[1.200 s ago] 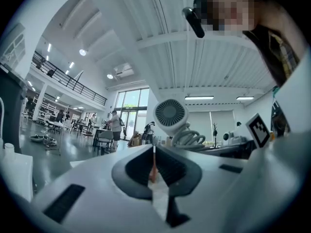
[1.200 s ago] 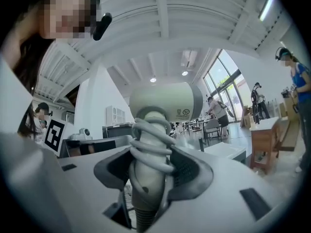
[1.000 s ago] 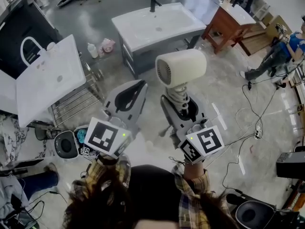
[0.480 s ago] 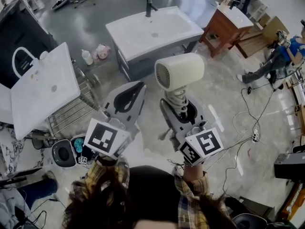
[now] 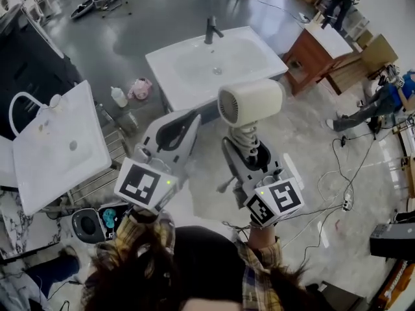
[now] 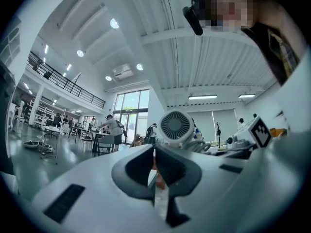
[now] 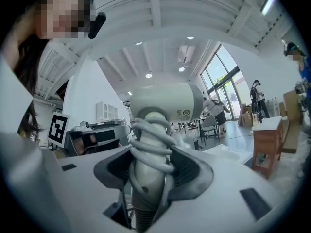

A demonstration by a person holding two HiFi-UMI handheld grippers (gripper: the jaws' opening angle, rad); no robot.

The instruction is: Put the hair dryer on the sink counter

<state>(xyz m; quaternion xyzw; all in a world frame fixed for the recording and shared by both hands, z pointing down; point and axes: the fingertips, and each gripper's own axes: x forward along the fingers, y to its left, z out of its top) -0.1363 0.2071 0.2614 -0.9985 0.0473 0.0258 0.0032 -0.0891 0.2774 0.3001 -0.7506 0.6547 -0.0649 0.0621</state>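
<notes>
Grey floor (image 5: 149, 11) spreads below the cream hair dryer (image 5: 249, 102), which is held upright in the air, well short of the sink, its grilled end facing left. Its cord-wound handle is clamped between the jaws of the right tool (image 5: 246, 149). Just left of it the left tool (image 5: 185, 118) has its jaws drawn together on nothing, while farther off stands the white sink bench (image 5: 194, 50) with a dark faucet (image 5: 211, 28), and another white sink (image 5: 58, 141) lies at the left.

Wooden cabinet (image 5: 310, 56) and white bottle (image 5: 118, 96) stand on the floor (image 5: 162, 11).
</notes>
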